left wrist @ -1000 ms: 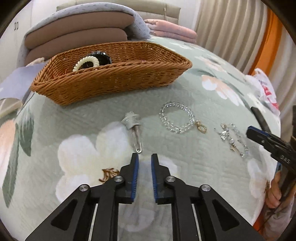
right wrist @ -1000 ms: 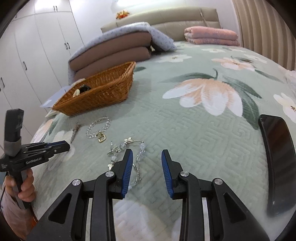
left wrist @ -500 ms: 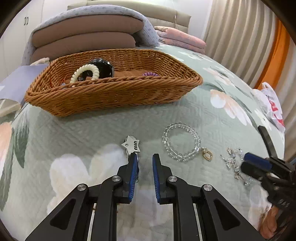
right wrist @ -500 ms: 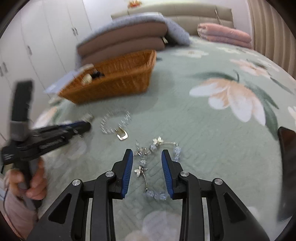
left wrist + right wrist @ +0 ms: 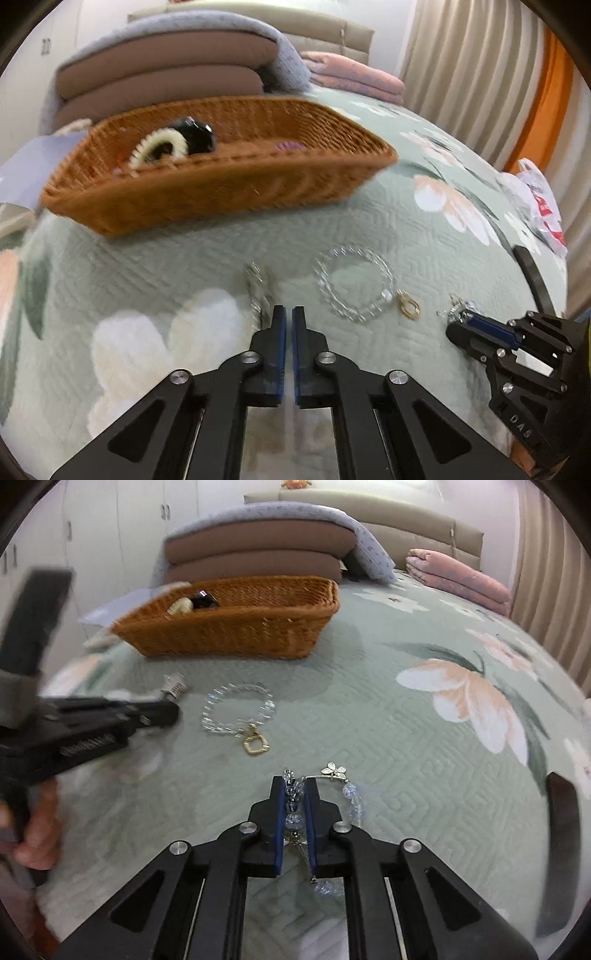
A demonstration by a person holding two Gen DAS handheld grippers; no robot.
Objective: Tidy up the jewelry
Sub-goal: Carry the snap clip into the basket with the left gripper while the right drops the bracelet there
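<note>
1. Your right tool (image 5: 294, 782) has just been closing and now pinches the charm bracelet (image 5: 334, 771) by its blue beads. The butterfly charm and the rest of the chain trail loose on the bed (image 5: 406, 738), near its front edge.
2. Lift that bracelet slowly and straight up, I suggest, so the hanging end clears the quilt without snagging before you carry it to the wicker basket (image 5: 221, 199) further up the bed.
3. Your left tool (image 5: 288, 312) has also just been closing, and its jaws stand almost together. The silver clip (image 5: 256, 284) lies tight against the outer side of the left finger, and I cannot tell whether its tail is caught.
4. Check that grip before you raise the left side. If the clip is not caught, open, shift across it and close again.
5. The crystal bracelet (image 5: 354, 284) rests untouched between your two tools, so keep both paths clear of it.
6. Both tools slope downward toward the bed. Your left hand (image 5: 37, 834) wraps the handle low at the bed's front edge.
</note>
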